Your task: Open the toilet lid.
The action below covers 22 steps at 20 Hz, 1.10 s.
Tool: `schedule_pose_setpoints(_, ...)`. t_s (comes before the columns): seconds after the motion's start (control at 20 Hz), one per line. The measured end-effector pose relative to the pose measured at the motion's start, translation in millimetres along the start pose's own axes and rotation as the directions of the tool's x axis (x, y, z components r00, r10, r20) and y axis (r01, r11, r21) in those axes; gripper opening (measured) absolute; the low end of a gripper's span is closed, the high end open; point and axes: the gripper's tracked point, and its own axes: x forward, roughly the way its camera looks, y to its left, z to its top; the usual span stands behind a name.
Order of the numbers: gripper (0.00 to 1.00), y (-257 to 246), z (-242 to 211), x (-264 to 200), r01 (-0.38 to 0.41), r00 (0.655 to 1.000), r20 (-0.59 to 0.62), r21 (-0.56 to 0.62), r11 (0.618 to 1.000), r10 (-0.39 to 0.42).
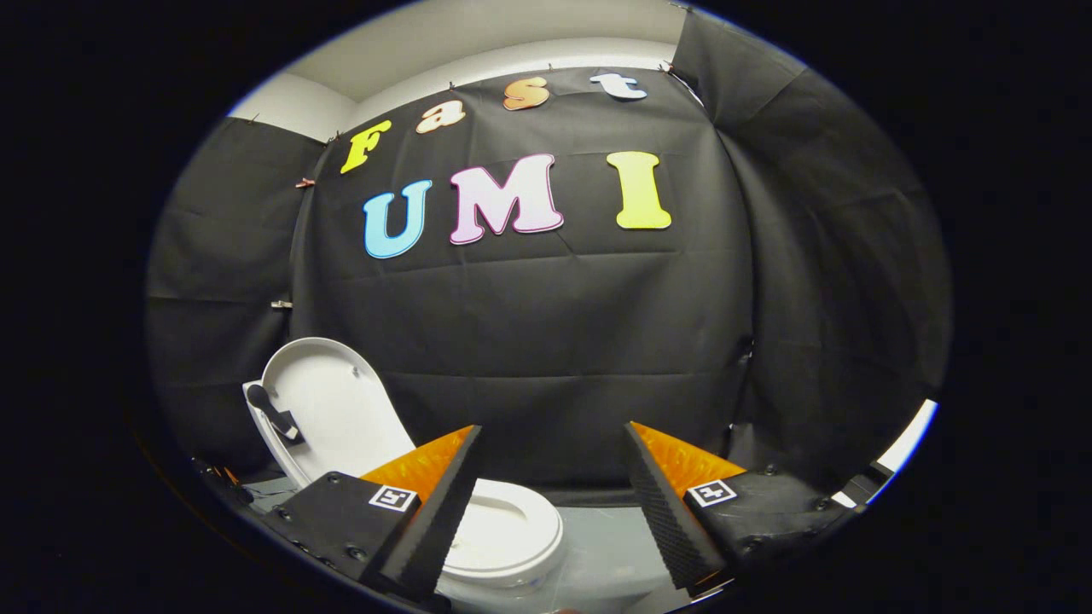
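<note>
Gripper: the black two-finger gripper with orange wedge tips (553, 443) has its jaws spread wide, holding nothing.
Seat: the white oval toilet seat (503, 533) lies flat just beyond the left finger, at about 7 o'clock.
Lid: the white rounded plastic toilet lid (333, 414) stands raised behind the seat, at about 9 o'clock, leaning back.
Handle: a small black handle (271, 412) sits on the lid's left edge.

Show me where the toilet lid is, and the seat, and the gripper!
toilet lid (328, 409), gripper view, on its white inner face, standing raised.
toilet seat (520, 524), gripper view, on the white ring's right side.
gripper (550, 443), gripper view, midway between its open fingers, holding nothing.
</note>
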Motion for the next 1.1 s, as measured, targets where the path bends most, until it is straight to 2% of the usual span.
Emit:
schedule_pose_setpoints(0.5, 0.99, 26, -3, -3, -0.056, 0.998, 0.003, -0.087, 0.995, 0.057)
schedule_pose_setpoints(1.1, 0.99, 25, -5, -4, -0.06, 0.998, 0.003, -0.075, 0.995, 0.061)
